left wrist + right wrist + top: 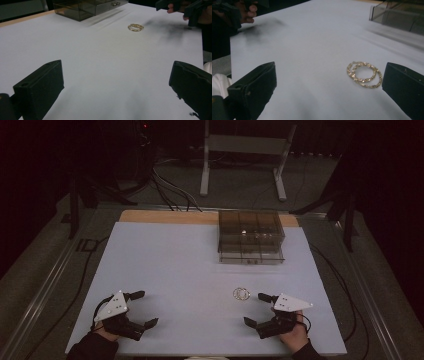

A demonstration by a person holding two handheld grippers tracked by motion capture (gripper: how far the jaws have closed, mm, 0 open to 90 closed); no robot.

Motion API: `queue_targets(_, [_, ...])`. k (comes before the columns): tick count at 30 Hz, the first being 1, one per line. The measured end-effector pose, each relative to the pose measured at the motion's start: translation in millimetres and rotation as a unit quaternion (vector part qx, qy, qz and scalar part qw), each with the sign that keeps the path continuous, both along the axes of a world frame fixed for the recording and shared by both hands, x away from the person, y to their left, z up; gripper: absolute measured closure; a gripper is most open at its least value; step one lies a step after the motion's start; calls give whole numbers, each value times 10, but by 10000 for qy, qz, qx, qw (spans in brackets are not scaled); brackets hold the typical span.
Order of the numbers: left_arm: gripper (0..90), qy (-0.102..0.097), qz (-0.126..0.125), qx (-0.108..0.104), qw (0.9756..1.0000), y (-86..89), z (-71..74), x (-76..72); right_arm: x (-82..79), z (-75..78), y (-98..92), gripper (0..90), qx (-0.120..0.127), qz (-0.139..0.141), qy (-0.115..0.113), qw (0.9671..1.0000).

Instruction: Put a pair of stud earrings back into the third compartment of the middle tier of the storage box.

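Tongs both open, nothing held. Left tongs point(144, 309) sit at the near-left corner of the white-topped desk point(175, 265), black jaws spread wide, grey three-cornered plate point(112, 305) on top, person's left hand point(107, 327) gripping from below. Right tongs point(258, 309) at the near-right, jaws spread just as wide and pointing toward desk centre, own grey plate point(292, 302) on top, right hand point(292, 332) behind them.

Pair of thin twisted gold-coloured hoop rings point(241, 293), two hoops overlapping, lies flat on the desk just beyond and a bit left of the right tongs' far jaw, apart from it. In the right gripper view the hoops point(364, 74) lie just beside the right-hand jaw, not touching, not between the jaws' pads. In the left gripper view the hoops point(135, 27) are well ahead across bare desk, with the right tongs point(185, 7) beyond them at the top right.

Smoky transparent plastic drawer box with compartments point(251, 237) stands at the far edge of the desk, right of centre, well apart from both tongs and from the hoops; small items inside too small to tell. Strip of bare wood point(165, 216) shows along the desk's far edge. Dark floor with black cables point(170, 190) and a white metal stand point(245, 150) behind.
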State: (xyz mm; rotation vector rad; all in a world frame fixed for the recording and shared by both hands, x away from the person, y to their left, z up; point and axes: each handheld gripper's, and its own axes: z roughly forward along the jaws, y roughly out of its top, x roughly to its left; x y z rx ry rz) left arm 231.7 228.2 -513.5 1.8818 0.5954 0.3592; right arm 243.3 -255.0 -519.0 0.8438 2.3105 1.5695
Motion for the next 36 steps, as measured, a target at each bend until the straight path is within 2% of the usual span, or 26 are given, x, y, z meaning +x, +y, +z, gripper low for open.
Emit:
queue_targets(2, [6,-23,-34,-25,10000,-9,10,-15,2,-4,-1,0,-28,6,58,10000])
queue_targets(5, [6,-73,-32,-10,10000,-25,16,-23,14,-15,-13,0,-207,-75,125,9997])
queue_targets(7, [6,-27,-21,80,10000,-40,15,-11,29,-30,-13,0,-281,-21,217,9994])
queue_targets(9, [6,-26,-39,68,10000,-48,9,-8,27,-35,-5,0,-364,17,221,9991])
queue_targets(12, [6,-65,-108,11,9999,-68,3,-5,26,-30,1,0,-338,74,231,9991])
queue_targets(17, [6,-241,-299,-137,9992,-67,9,-23,28,-31,35,0,-329,139,240,9991])
queue_targets(23, [6,-92,-288,-41,9995,-49,-4,-27,-21,47,124,0,-349,396,307,9981])
queue_targets(25, [6,-147,-283,-50,9995,-43,2,-41,-35,97,150,0,-366,426,249,9981])
queue_targets(27, [6,-154,-293,-57,9994,-30,7,-43,-28,152,167,0,-278,398,322,9983])
queue_targets(29, [6,-113,-274,-130,9995,-12,5,-45,-33,193,181,0,-190,407,296,9986])
queue_targets(31, [6,-76,-245,-117,9996,0,-3,-39,-46,234,194,0,-241,386,230,9987])
queue_targets(36, [6,-45,-241,-112,9996,-2,-5,-30,-66,347,230,0,-182,399,76,9990])
